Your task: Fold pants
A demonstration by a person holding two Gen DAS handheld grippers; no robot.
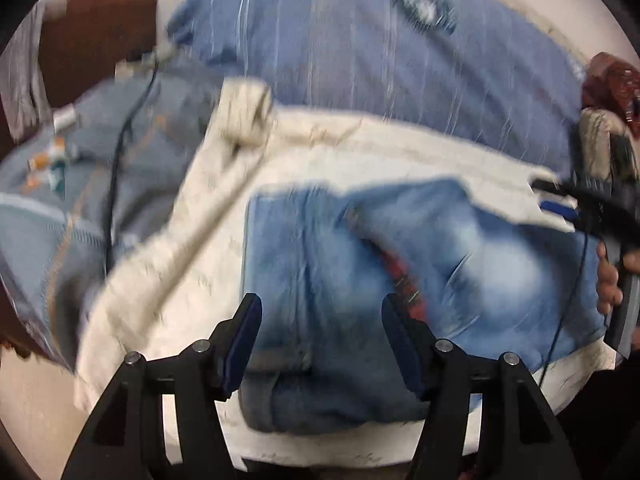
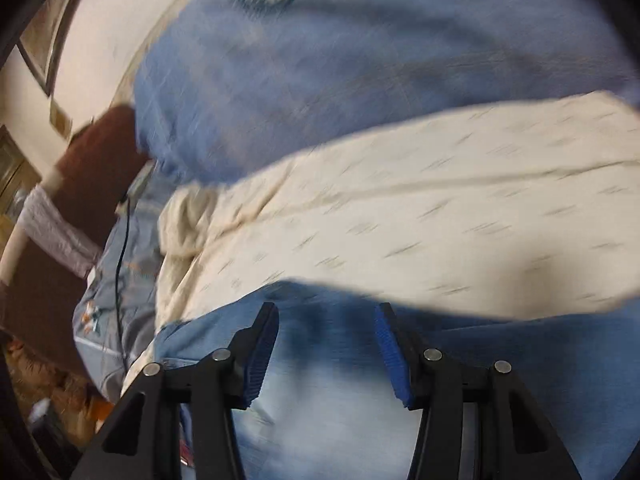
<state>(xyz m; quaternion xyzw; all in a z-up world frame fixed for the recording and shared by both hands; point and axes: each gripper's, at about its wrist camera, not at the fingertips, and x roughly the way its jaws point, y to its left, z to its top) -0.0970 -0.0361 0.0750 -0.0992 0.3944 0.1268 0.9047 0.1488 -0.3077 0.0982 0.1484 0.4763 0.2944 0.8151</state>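
Blue denim pants point(image 1: 400, 272) lie in a folded bundle on a cream cloth point(image 1: 168, 280) spread over the bed. A red patterned patch shows in a crease of the denim. My left gripper point(image 1: 320, 312) is open and empty, just above the near part of the bundle. My right gripper point(image 2: 326, 320) is open and empty, over the pale washed denim point(image 2: 340, 400) near its far edge. The right gripper also shows in the left wrist view point(image 1: 592, 216), at the right end of the pants. Both views are blurred.
A blue striped bedcover point(image 1: 360, 60) lies behind the cream cloth point(image 2: 440, 232). A black cable point(image 1: 120, 152) runs over a grey patterned sheet at the left. A dark brown headboard point(image 1: 96, 28) stands at the far left.
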